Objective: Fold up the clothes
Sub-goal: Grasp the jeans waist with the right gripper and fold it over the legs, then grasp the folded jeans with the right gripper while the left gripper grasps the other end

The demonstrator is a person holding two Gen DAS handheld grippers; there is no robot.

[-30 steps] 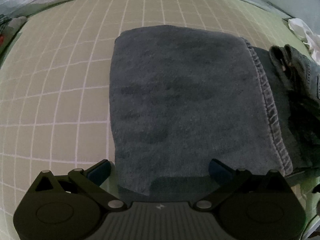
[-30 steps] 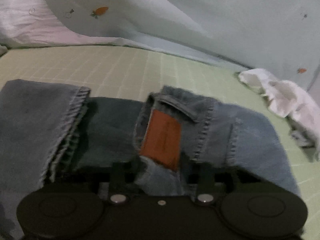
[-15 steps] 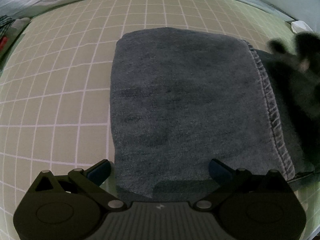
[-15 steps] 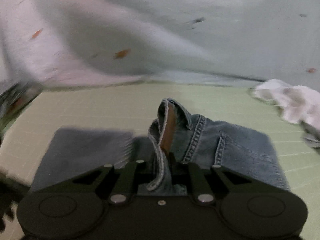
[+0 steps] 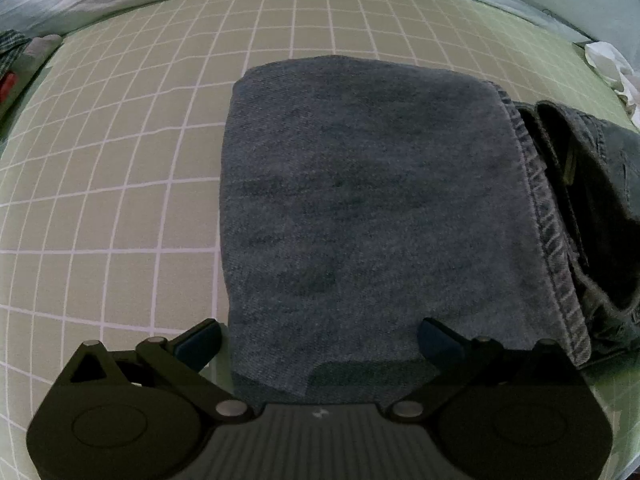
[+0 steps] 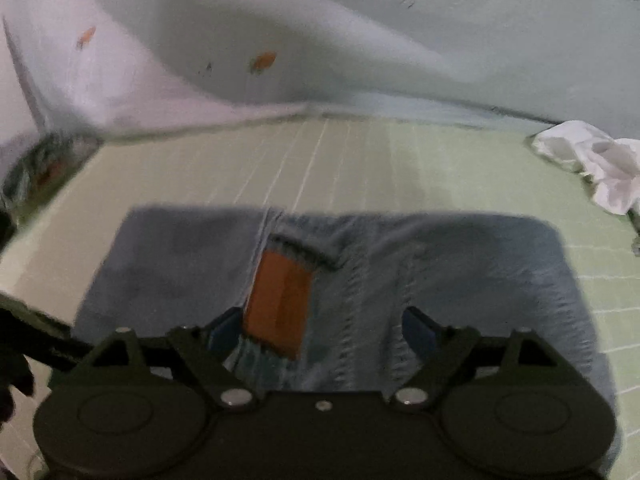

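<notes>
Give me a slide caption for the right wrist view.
Open right gripper above folded jeans, orange waistband patch between its fingers, on the green checked sheet.

The jeans (image 5: 360,208) lie folded into a flat, roughly rectangular stack on the green checked sheet. In the left wrist view the top layer is dark blue denim, smooth, with a stitched hem running near to far along its right edge; further folded layers with seams show just right of that hem. In the right wrist view, which is blurred, the jeans (image 6: 460,272) appear paler blue, with an orange-brown patch (image 6: 280,300) near the middle and stitched seams beside it.
</notes>
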